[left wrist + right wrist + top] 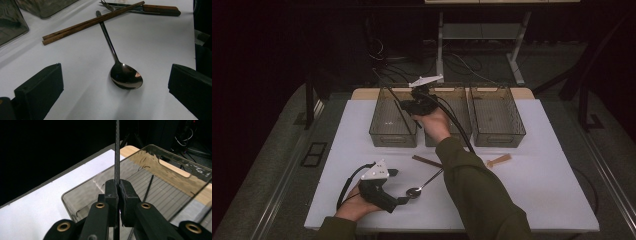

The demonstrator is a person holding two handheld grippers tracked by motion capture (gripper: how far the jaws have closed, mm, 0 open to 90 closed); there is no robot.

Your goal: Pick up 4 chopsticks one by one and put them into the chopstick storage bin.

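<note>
The work on this table looks like sorting cutlery into three clear bins, and both hands are busy with it at once. The right gripper (pixel 418 103) is raised over the left bin (pixel 377 131), at the far side of the white table (pixel 537 185). Its jaws are clenched on a thin black chopstick (pixel 117 150), which stands up between the pads and continues below them. I think it is held over this bin because a second black stick (pixel 148 186) already lies on the ribbed floor there, so the pair will be together. The chopstick is exactly in the middle of the jaws, gripped along its shaft, with its long part pointing away above the bin's wall.

The left gripper (pixel 401 200) rests low near the front edge of the table, jaws spread wide and grasping nothing. The spoon (pixel 126 76) lies flat on the table, its bowl between the two jaws but a little ahead of them, not touching either one. Its handle runs away under a pair of brown chopsticks (pixel 92 22), and behind these lies a fork (pixel 111 5) beside a wooden handle (pixel 160 9), perhaps of a knife; this part is not clear. The spoon is probably the next thing to take.
</note>
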